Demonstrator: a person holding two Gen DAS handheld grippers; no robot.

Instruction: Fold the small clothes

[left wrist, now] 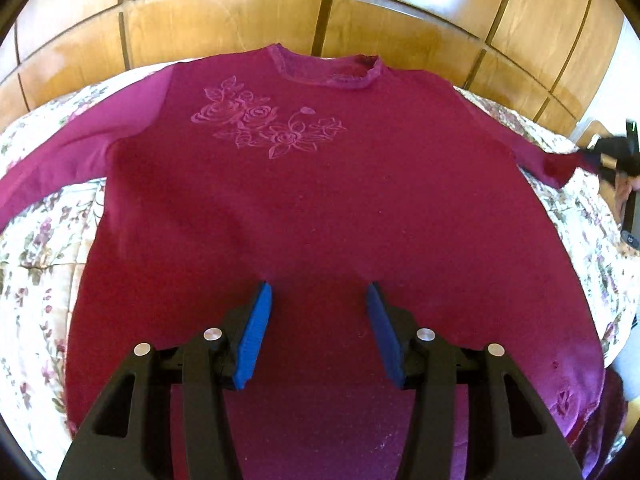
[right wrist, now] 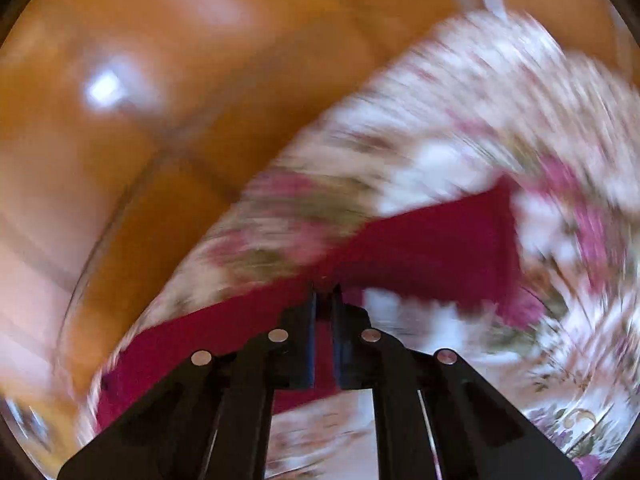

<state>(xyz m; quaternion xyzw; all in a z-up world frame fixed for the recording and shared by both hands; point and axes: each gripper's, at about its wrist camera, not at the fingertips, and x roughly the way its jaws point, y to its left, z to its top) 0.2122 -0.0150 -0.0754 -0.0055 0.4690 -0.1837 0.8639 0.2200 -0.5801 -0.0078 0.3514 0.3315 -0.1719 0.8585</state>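
Observation:
A magenta long-sleeved top (left wrist: 312, 200) with an embossed rose motif lies flat and face up on a floral quilt (left wrist: 36, 264), neck away from me. My left gripper (left wrist: 319, 292) hangs open and empty over the lower middle of the top. My right gripper (right wrist: 325, 292) is shut on the top's right sleeve (right wrist: 432, 248); that view is blurred by motion. In the left wrist view the right gripper (left wrist: 612, 156) shows at the far right, at the sleeve's cuff end (left wrist: 560, 168).
A wooden panelled headboard (left wrist: 320, 16) rises behind the quilt. The quilt's edge curves round close behind the collar. A dark object (left wrist: 632, 216) stands at the far right edge.

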